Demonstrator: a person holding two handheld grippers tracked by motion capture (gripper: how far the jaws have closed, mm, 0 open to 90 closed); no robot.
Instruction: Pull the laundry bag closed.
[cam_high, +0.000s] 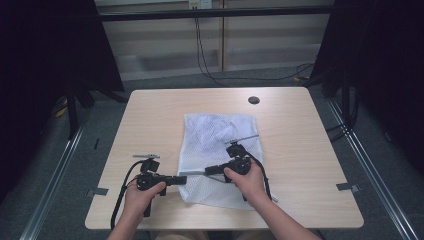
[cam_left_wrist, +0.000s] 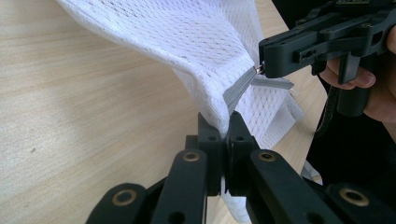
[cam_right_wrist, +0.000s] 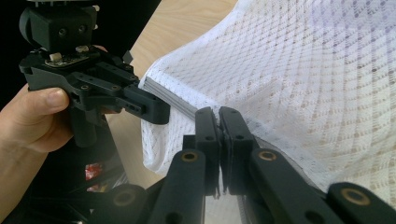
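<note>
A white mesh bag (cam_high: 220, 135) lies flat on the table, with a grey zipper (cam_high: 192, 173) along its near left edge. My left gripper (cam_high: 184, 179) is shut on the bag's edge at the zipper's end, and the mesh (cam_left_wrist: 187, 42) rises from between its jaws. My right gripper (cam_high: 207, 171), a short way along the zipper, is shut on the small metal zipper pull (cam_left_wrist: 258, 69). In the right gripper view the zipper tape (cam_right_wrist: 170, 98) runs from my right gripper (cam_right_wrist: 219, 116) to the left gripper (cam_right_wrist: 159, 109). The bag's edge is lifted off the table between the two.
The light wooden table (cam_high: 150, 115) has a round black cap (cam_high: 253, 100) near its far edge. Cables (cam_high: 205, 60) trail over the grey floor behind it. Dark curtains hang on both sides.
</note>
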